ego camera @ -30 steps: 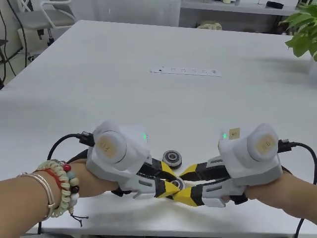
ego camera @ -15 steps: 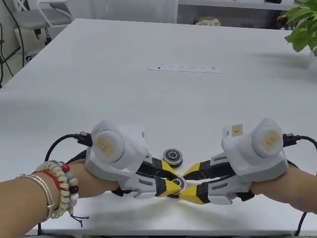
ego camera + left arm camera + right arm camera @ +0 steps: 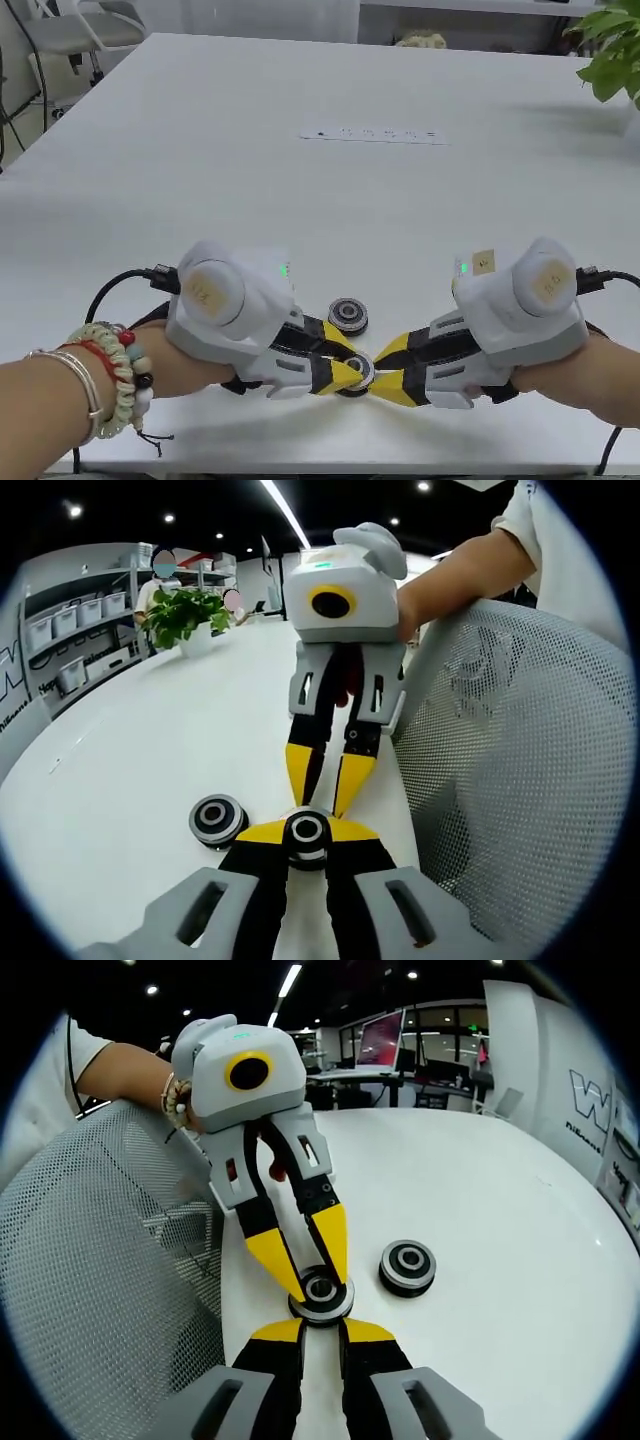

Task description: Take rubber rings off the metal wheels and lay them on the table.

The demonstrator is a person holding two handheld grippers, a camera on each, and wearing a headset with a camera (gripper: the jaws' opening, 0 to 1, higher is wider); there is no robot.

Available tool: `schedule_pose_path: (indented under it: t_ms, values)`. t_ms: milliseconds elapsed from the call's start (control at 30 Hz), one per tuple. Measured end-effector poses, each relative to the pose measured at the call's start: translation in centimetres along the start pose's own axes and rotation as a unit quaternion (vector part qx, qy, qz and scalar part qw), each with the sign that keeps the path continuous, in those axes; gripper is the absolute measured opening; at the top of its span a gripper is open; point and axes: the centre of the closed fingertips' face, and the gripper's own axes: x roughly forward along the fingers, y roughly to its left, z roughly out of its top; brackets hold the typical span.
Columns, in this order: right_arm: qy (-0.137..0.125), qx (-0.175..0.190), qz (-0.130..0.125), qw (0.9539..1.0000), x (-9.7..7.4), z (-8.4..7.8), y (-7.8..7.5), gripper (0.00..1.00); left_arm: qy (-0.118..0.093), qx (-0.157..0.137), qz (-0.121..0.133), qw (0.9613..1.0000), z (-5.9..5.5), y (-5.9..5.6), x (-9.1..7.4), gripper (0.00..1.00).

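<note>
In the head view the left tongs [image 3: 343, 374] and right tongs [image 3: 388, 372] cover most of the wheel [image 3: 357, 370] between them. The right edge cuts off the plant [image 3: 612, 60].

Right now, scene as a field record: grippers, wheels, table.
left gripper: shut on held wheel, jaws on its two sides
right gripper: faces the left, tips at the held wheel's edge; grip unclear
free wheel: flat on table, black ring on, apart from both grippers
table: white; white strip farther out
</note>
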Motion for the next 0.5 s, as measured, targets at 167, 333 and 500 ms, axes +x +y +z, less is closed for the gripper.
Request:
schedule_pose_path:
  t_ms: [167,333,500]
  values:
    - [0.005,0.009,-0.001,0.9999,-0.02,-0.34,-0.09,0.0,0.002,-0.001,0.001,1.0,-0.05,0.03,-0.01,0.08]
    - [0.005,0.034,0.001,0.9994,-0.01,-0.34,0.04,0.01,0.001,-0.001,0.001,1.0,-0.07,0.03,-0.01,0.08]
    - [0.005,0.041,0.004,0.9991,0.14,-0.17,0.39,0.09,0.001,-0.001,0.002,1.0,-0.11,0.12,-0.06,0.08]
